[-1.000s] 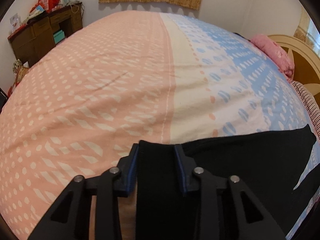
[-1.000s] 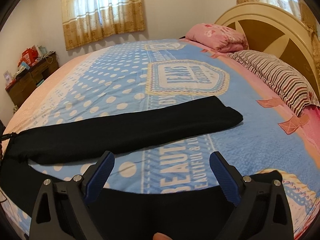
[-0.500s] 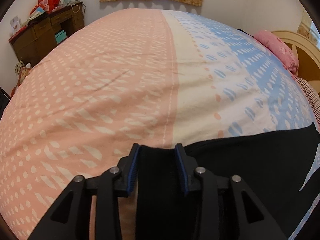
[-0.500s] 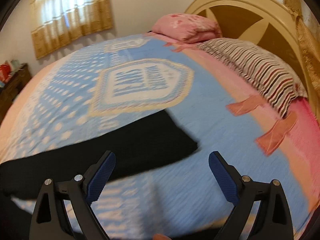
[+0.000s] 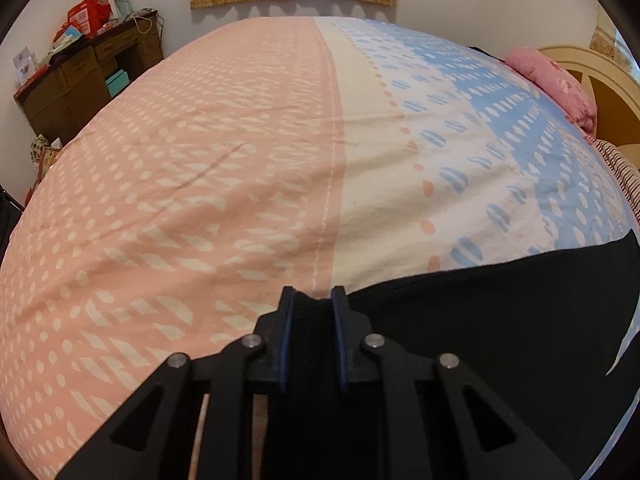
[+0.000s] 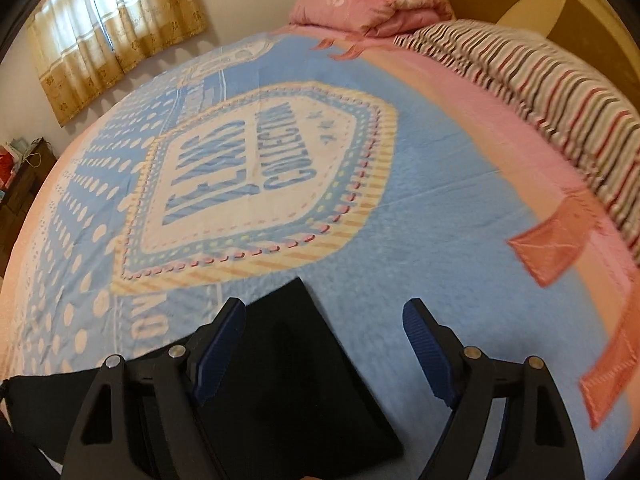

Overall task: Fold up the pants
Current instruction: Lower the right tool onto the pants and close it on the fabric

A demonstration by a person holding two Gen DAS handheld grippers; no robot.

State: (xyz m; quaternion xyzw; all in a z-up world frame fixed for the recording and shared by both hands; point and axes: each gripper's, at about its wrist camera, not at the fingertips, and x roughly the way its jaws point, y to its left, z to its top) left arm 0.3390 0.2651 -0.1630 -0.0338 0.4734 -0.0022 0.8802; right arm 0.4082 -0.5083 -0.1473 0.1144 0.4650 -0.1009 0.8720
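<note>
On the bed's near edge, I have both ends of the black pants (image 5: pixel 500 320) in reach.
My left gripper (image 5: pixel 312 300) is closing, pads already pinching the waist end. My right gripper (image 6: pixel 324 320) is closing too, wide jaws empty, the leg cuff (image 6: pixel 296 360) between them. I'd settle lower and catch both layers squarely before lifting.

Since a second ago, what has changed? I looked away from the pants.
The right gripper swung along the black pants to the leg end, jaws closing, nothing pinched yet. The left gripper tightened on the pants' other end. The bedspread stayed flat.
</note>
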